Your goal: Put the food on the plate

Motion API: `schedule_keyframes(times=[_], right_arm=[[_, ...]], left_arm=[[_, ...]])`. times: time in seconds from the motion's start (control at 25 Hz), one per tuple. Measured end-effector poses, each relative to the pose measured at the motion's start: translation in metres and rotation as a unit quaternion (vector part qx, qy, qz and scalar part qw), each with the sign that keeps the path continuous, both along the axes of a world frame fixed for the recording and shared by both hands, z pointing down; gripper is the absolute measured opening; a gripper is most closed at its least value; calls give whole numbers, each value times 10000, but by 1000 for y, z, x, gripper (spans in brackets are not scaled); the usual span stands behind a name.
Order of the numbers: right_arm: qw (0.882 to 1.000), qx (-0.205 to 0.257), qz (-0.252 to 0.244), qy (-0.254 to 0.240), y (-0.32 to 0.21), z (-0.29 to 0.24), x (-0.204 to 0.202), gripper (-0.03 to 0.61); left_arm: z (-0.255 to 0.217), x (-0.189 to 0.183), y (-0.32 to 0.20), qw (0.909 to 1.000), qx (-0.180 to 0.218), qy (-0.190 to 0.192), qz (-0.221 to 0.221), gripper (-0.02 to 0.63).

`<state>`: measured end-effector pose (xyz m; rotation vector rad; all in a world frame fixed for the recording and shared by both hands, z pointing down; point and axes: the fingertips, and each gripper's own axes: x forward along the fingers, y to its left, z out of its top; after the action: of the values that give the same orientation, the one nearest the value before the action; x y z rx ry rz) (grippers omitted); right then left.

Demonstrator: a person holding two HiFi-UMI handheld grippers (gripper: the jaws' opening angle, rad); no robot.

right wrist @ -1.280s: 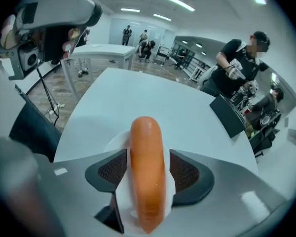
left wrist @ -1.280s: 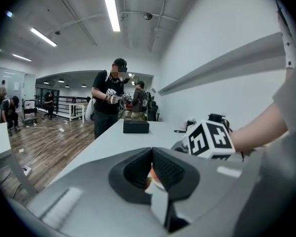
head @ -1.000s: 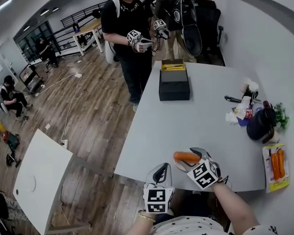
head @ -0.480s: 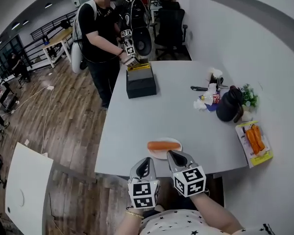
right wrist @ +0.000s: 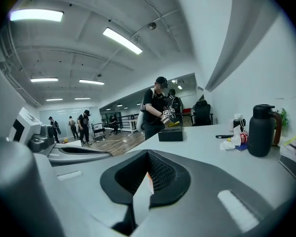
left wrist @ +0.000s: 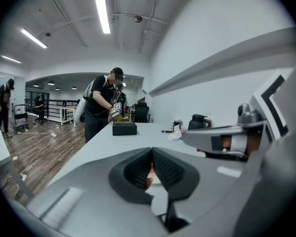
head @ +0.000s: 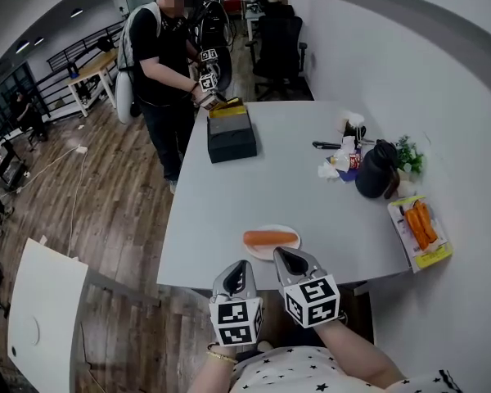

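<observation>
A long orange piece of food (head: pixel 270 237) lies on a small white plate (head: pixel 283 250) near the front edge of the grey table (head: pixel 262 187). My left gripper (head: pixel 241 265) hangs just off that edge, shut and empty. Beside it my right gripper (head: pixel 283 255) is shut too, its tips just short of the plate, holding nothing. In the left gripper view the closed jaws of the left gripper (left wrist: pixel 152 156) meet, with a sliver of orange food (left wrist: pixel 150 171) behind them. The right gripper view shows the right gripper (right wrist: pixel 148 161) shut on nothing.
A black box (head: pixel 231 136) stands at the table's far end, where a person (head: pixel 159 47) works with grippers. At the right sit a black jug (head: pixel 375 170), small clutter (head: pixel 337 162) and a yellow pack of carrots (head: pixel 419 228). A white table (head: pixel 45 301) is at lower left.
A second ago my right gripper was at the orange food. It has since drawn back toward me and shut, leaving the food alone on the plate. The left gripper stays beside it.
</observation>
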<state>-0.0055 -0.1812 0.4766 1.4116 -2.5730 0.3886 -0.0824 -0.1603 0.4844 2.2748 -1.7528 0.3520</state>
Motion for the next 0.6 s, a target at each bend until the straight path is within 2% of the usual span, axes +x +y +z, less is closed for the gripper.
schedule_keyframes(times=[0.6], right_arm=[[9999,-5,-144,45,8,0,-14,-3]], left_arm=[[-3,-7,5,10000,23,24,-13,8]])
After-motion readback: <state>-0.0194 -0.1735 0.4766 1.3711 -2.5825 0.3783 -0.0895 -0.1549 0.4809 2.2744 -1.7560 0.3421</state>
